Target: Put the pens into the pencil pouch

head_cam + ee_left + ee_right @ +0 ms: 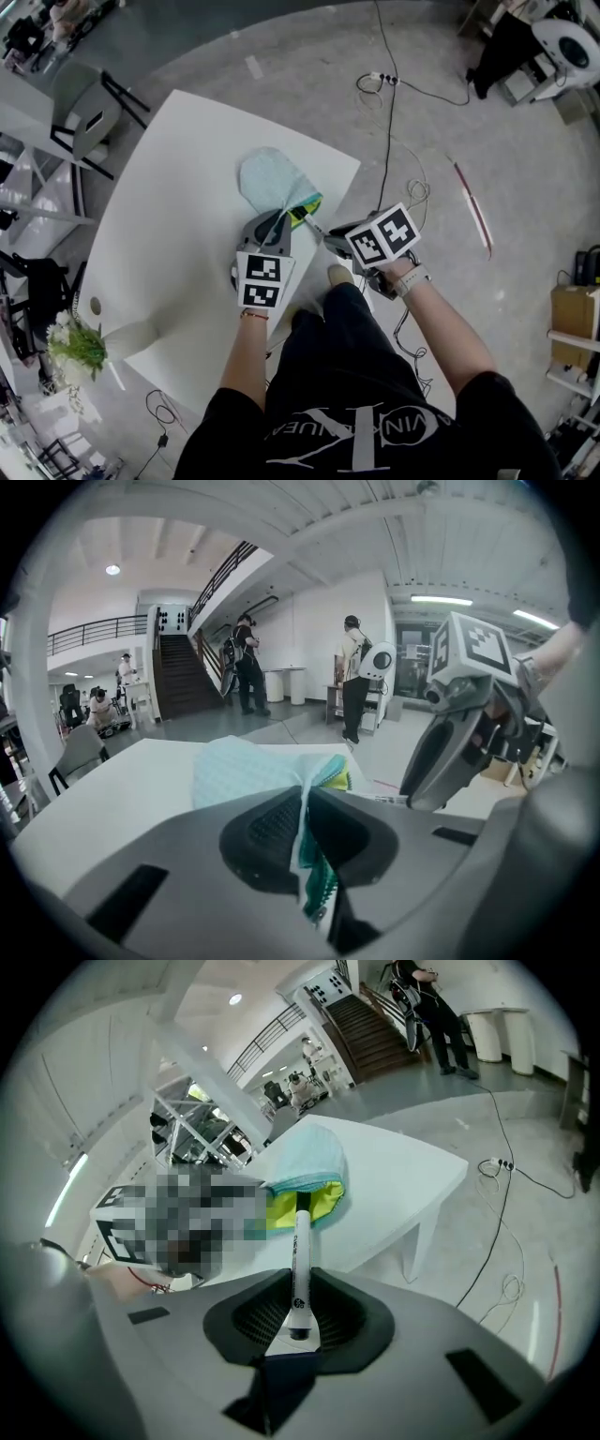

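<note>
The person stands at the near edge of a white table point(169, 234), with a gripper in each hand. The left gripper point(278, 221) has its jaws squeezed tight on the pencil pouch point(267, 178), pinching the cloth at its open end. Just beside it, the right gripper point(328, 239) has its jaws closed on a white pen point(302, 1260), which sticks straight out ahead. The pen's dark tip is right at the pouch's open mouth, where the yellow inside shows. The pale blue pouch lies on the table, with its closed end pointing away. At the table's left corner is a green plant point(77, 345). Farther off, cables point(384, 84) lie on the grey floor.
</note>
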`<state>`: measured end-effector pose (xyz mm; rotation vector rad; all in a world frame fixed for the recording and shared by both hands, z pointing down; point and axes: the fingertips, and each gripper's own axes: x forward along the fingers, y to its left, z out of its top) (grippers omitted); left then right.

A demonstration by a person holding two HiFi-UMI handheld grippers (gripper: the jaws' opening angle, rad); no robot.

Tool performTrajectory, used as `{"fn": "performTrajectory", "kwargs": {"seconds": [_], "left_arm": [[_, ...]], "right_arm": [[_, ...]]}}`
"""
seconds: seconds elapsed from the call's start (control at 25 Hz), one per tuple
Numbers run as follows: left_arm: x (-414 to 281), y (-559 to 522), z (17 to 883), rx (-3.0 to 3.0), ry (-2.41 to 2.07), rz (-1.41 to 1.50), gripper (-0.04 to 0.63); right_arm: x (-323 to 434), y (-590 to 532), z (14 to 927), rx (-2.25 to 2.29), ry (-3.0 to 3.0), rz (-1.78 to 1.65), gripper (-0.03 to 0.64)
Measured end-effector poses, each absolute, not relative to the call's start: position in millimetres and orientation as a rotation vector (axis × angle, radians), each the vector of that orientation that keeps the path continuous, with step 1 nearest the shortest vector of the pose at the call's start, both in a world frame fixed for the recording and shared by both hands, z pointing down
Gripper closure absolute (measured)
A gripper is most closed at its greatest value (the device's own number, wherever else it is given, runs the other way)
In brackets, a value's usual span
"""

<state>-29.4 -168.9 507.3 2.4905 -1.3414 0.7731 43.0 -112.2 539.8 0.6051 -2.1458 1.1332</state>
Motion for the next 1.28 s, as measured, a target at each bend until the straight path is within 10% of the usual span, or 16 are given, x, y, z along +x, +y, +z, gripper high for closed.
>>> {"fn": "performTrajectory", "kwargs": {"seconds": [1.28], "left_arm": [[-17.9, -158.9, 510.1, 2.500, -1.285, 0.750, 0.569]], "right_arm": [[32.5, -141.4, 551.9, 0.669, -2.145, 0.833, 0.485]]}}
